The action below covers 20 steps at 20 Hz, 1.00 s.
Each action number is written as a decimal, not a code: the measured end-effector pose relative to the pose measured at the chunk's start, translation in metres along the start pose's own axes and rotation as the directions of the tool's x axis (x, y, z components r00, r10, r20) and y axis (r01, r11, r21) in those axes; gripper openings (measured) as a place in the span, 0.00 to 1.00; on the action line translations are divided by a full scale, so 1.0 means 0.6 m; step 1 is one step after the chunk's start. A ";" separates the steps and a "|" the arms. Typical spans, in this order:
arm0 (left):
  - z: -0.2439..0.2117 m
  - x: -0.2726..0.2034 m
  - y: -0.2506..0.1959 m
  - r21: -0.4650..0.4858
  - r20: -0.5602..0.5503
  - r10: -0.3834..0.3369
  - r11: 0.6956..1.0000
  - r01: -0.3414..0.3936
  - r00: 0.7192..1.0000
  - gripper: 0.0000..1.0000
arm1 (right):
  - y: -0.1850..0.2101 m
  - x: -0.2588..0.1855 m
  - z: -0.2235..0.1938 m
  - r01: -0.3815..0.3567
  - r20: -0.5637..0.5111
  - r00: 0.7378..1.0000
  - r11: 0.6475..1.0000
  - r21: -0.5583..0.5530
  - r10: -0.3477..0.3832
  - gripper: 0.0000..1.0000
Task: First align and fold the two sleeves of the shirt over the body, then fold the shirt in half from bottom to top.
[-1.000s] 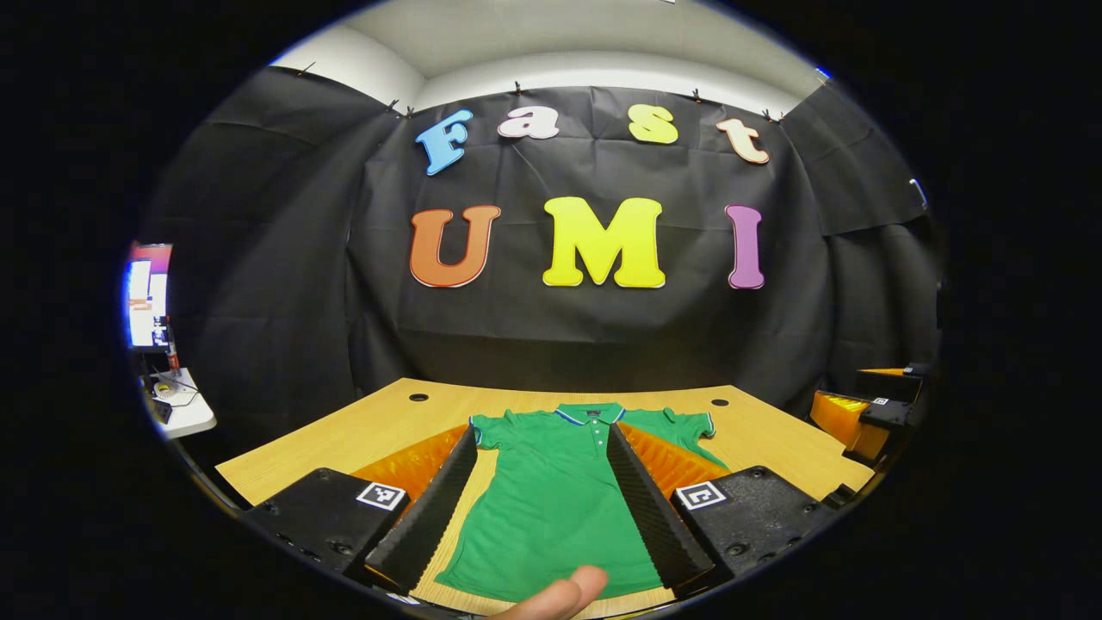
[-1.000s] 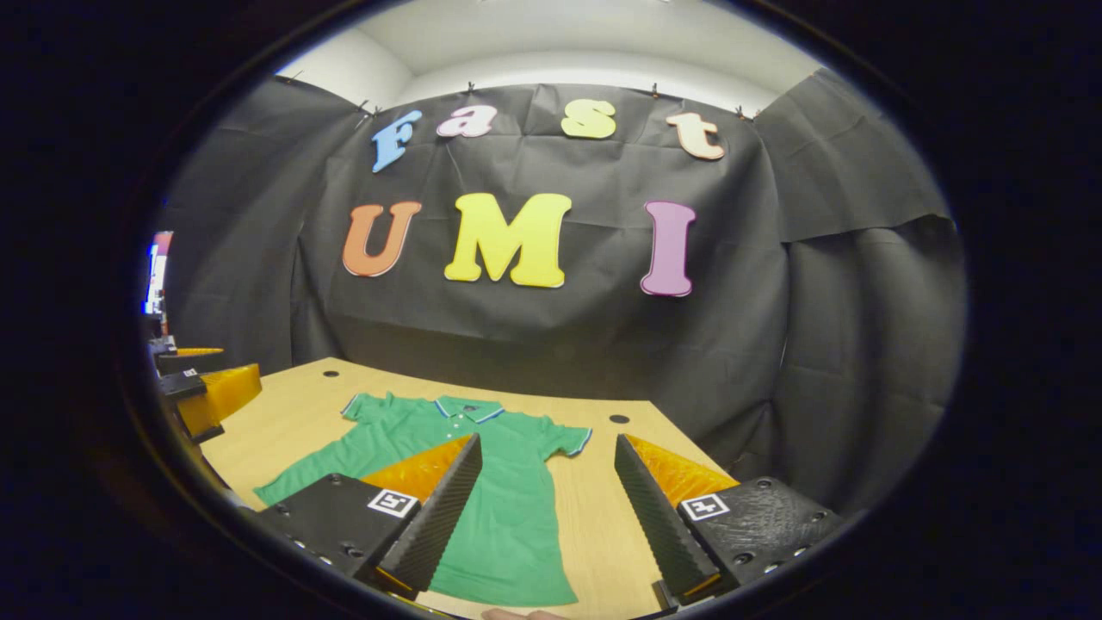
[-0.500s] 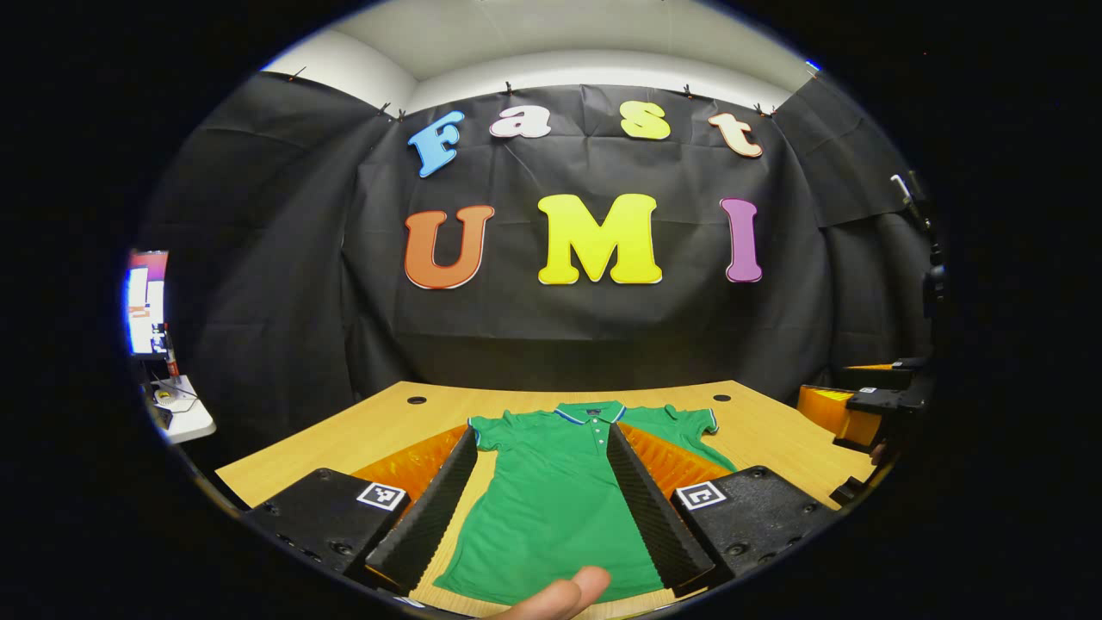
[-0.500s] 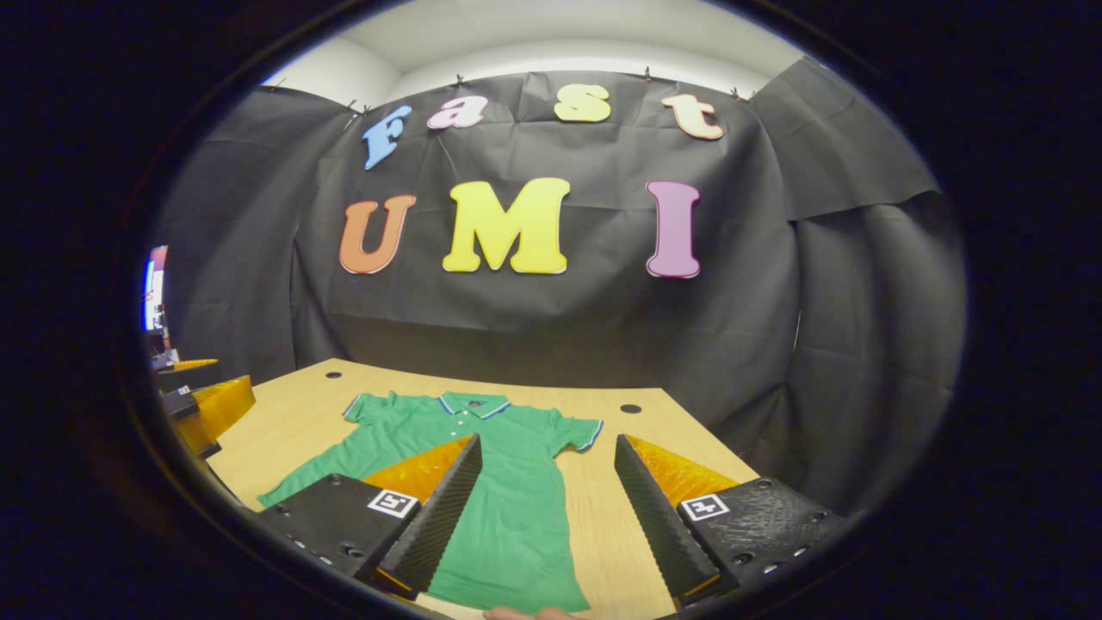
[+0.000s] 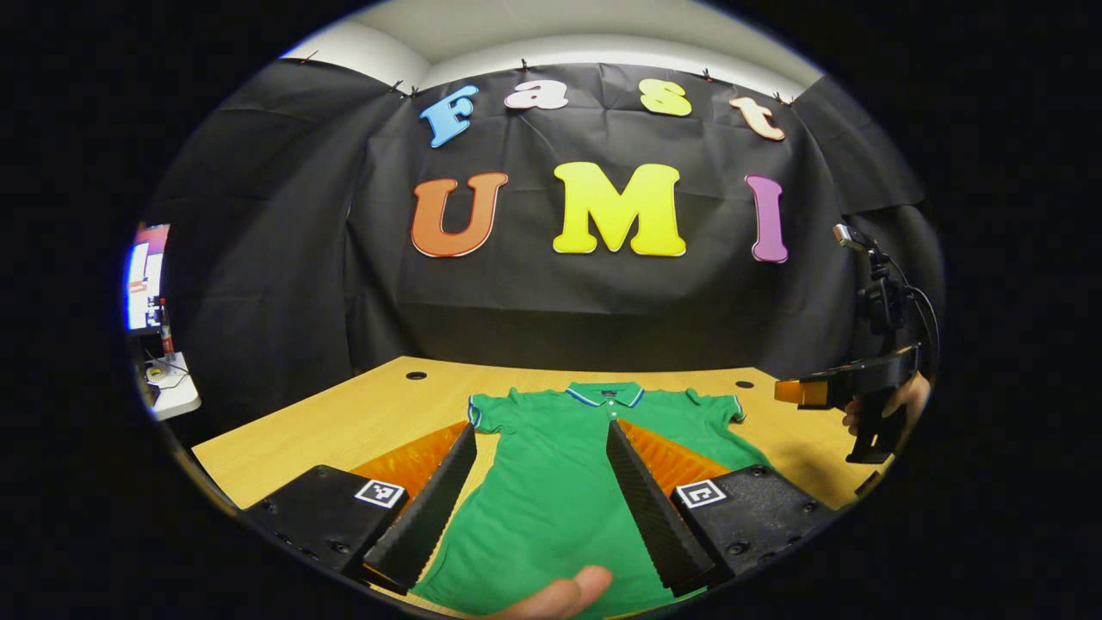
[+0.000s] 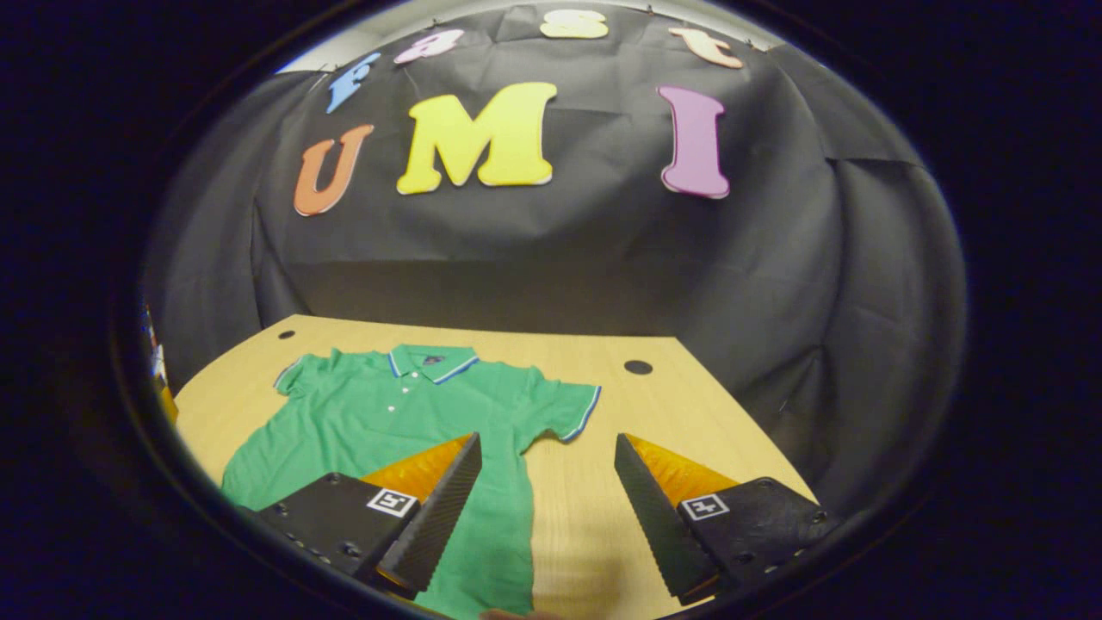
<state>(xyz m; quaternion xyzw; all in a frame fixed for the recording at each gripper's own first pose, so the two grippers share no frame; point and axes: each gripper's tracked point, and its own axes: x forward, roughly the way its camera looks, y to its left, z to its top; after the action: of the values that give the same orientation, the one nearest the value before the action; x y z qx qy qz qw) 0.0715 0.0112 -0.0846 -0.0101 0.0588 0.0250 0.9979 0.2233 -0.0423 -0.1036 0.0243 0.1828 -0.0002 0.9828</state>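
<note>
A green polo shirt (image 5: 560,482) lies flat on the wooden table (image 5: 344,422), face up, collar at the far end and both short sleeves spread out. My left gripper (image 5: 541,430) hovers open over the shirt's lower body, a finger on each side of the button line. A thumb tip (image 5: 564,594) shows at the bottom edge. My right gripper (image 6: 547,441) is open above the shirt's right side, near the blue-trimmed right sleeve (image 6: 564,409). In the left gripper view a hand (image 5: 904,400) holds the right gripper (image 5: 848,392) off the table at the right.
The table (image 6: 603,387) has round cable holes (image 5: 416,375) (image 6: 637,367) near its far corners. Black cloth walls close the back and sides. A lit screen (image 5: 142,275) and a small white stand (image 5: 168,392) sit beyond the left edge.
Both grippers have moved forward and tipped down over the shirt. The right one rose and came in toward the right sleeve. Both stay open; the shirt has not moved.
</note>
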 end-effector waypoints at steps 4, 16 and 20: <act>-0.018 0.024 0.007 -0.022 -0.020 0.002 1.000 -0.002 1.000 0.99 | -0.014 0.103 -0.032 -0.018 -0.206 0.977 0.985 0.174 0.055 0.95; -0.062 0.055 0.019 -0.053 -0.085 0.006 0.999 -0.010 0.996 0.99 | 0.005 0.277 -0.048 0.017 -0.353 0.909 0.827 0.563 0.222 0.84; -0.085 0.066 0.026 -0.061 -0.122 0.013 0.998 -0.021 0.992 0.99 | -0.007 0.315 -0.048 0.056 -0.368 0.902 0.787 0.614 0.223 0.61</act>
<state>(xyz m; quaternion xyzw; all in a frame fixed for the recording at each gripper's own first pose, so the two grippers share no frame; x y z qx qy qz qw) 0.1042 0.0278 -0.1403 -0.0421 0.1186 0.0347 0.9914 0.3892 -0.0434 -0.1983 0.3480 0.3796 -0.0091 0.8572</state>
